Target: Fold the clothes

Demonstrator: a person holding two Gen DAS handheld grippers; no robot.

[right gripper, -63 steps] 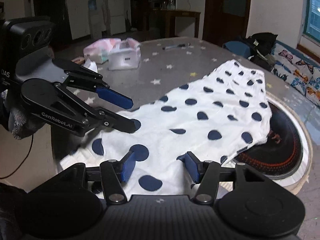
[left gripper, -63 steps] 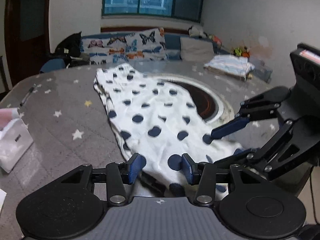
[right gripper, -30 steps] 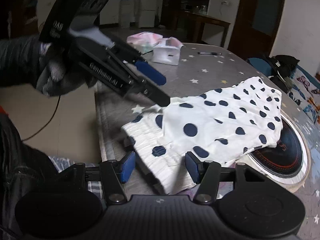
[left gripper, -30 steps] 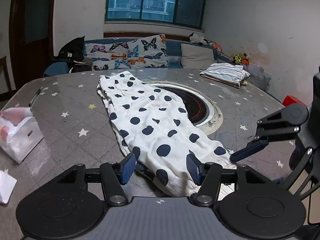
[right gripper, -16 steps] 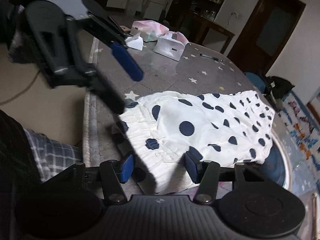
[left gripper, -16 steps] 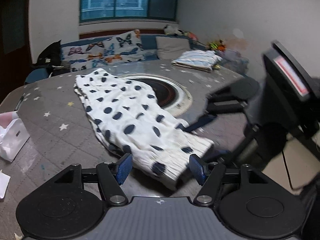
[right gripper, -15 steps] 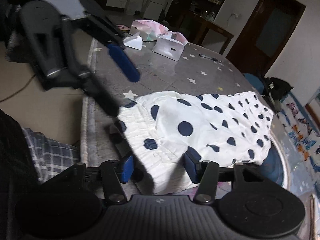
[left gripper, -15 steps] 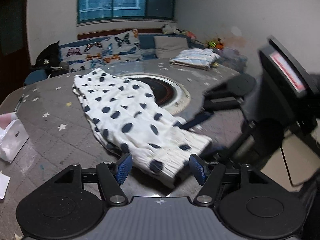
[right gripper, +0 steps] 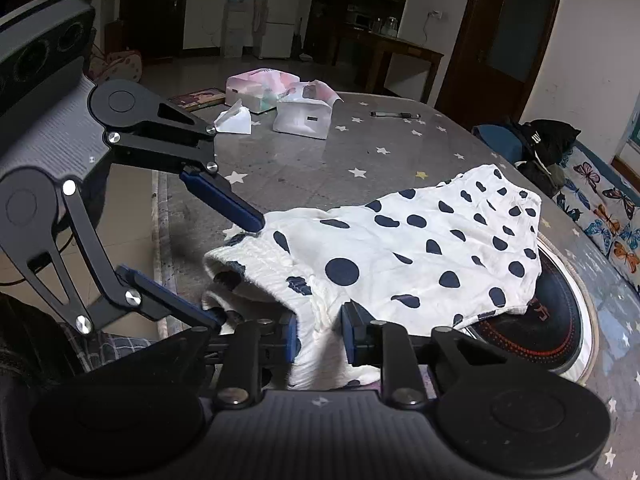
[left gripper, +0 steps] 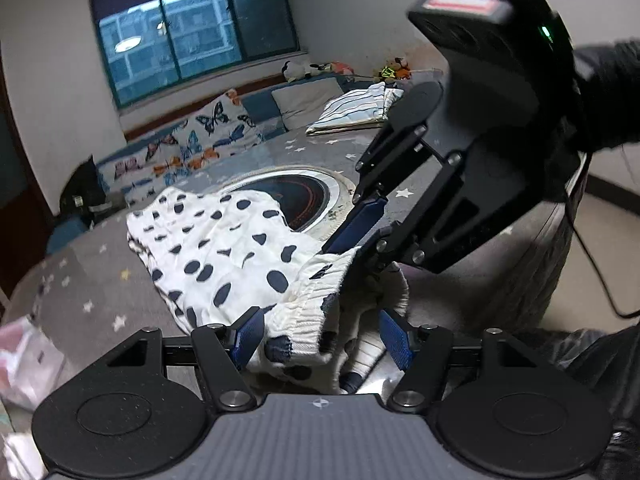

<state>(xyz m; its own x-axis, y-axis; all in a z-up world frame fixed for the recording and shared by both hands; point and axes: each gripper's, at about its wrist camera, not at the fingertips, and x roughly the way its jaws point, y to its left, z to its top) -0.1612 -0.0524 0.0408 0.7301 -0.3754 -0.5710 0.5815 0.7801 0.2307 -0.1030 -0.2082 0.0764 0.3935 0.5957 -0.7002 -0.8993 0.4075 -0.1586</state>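
Polka-dot garment [right gripper: 420,252] lay on the tabletop [right gripper: 320,168], waistband at 6 o'clock nearest me. My right hand-held gripper [right gripper: 319,338] was closing, waistband cloth between its jaws. My left hand-held gripper [left gripper: 322,334] stood released, straddling the waistband's other corner.

The desk [right gripper: 312,168] carries a grey cover printed with small stars. Set into its top is a round black cooktop [right gripper: 552,320] with red rings. Lying directly on the desk — a white garment with navy dots [right gripper: 420,256], partly over the cooktop, two tissue boxes [right gripper: 280,100], a pen [right gripper: 394,114], possibly a marker, and folded striped cloth [left gripper: 356,110] at the far edge.
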